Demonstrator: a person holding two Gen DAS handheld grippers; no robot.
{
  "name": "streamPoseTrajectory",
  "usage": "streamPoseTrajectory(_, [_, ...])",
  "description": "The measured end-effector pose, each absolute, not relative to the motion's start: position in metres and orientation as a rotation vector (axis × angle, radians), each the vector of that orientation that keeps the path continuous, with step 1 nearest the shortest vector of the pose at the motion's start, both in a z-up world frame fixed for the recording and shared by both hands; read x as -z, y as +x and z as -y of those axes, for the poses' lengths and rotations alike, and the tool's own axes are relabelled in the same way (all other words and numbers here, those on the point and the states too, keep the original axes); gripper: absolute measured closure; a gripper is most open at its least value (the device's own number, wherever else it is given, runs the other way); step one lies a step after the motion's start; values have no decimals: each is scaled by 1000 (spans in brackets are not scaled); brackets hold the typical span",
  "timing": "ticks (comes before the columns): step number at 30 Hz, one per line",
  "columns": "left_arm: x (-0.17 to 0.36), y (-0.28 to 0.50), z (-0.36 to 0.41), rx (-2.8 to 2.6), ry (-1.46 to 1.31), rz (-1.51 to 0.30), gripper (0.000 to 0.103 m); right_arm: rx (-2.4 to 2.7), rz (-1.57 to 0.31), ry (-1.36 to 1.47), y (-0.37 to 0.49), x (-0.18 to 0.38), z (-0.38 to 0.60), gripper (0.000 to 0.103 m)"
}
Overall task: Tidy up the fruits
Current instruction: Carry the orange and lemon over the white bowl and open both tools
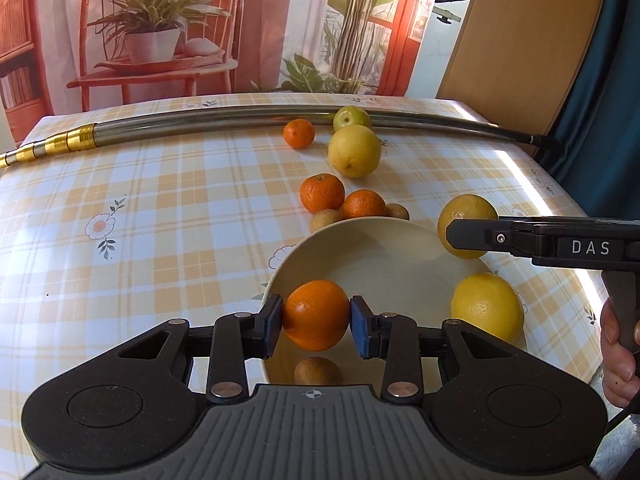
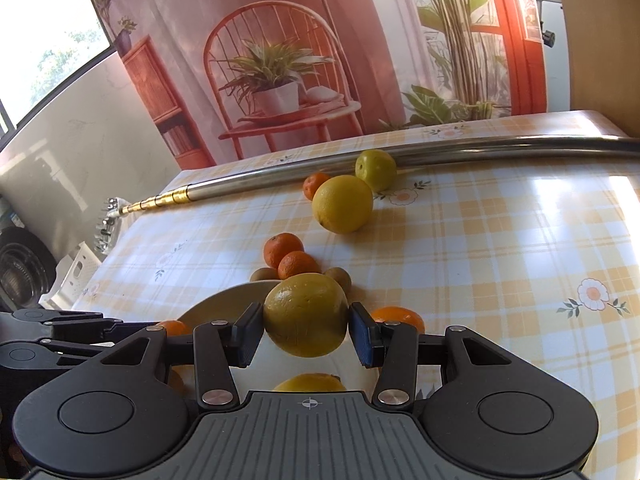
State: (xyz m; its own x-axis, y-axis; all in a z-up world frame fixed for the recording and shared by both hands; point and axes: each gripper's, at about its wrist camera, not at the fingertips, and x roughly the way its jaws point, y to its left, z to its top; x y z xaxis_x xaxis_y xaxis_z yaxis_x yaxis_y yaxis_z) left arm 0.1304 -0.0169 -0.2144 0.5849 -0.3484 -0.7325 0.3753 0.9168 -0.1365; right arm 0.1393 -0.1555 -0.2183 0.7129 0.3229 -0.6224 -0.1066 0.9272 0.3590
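1. Nearest of all, the left tongs [image 1: 316, 320] are clenched on a mandarin [image 1: 316, 315], hanging just above the near-left part of the cream bowl [image 1: 372, 240].
2. Below it inside the bowl lies a kiwi [image 1: 318, 370]; a yellow lemon [image 1: 487, 307] sits at the bowl's right rim.
3. Right of that, the right tongs [image 2: 306, 330] grip a greenish-yellow citrus [image 2: 306, 314] over the bowl's far-right edge.
4. Both loads look ready to drop; the left one is the deeper over the bowl, so I'd guess it releases first.
5. Beyond the bowl, loose fruit waits on the checked surface [image 1: 160, 240].
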Motion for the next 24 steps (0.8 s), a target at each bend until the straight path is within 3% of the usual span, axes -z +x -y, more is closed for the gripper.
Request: streamPoseTrajectory(24, [222,125,19,403,38,-856,65,-255,-840,284,145,236,141,61])
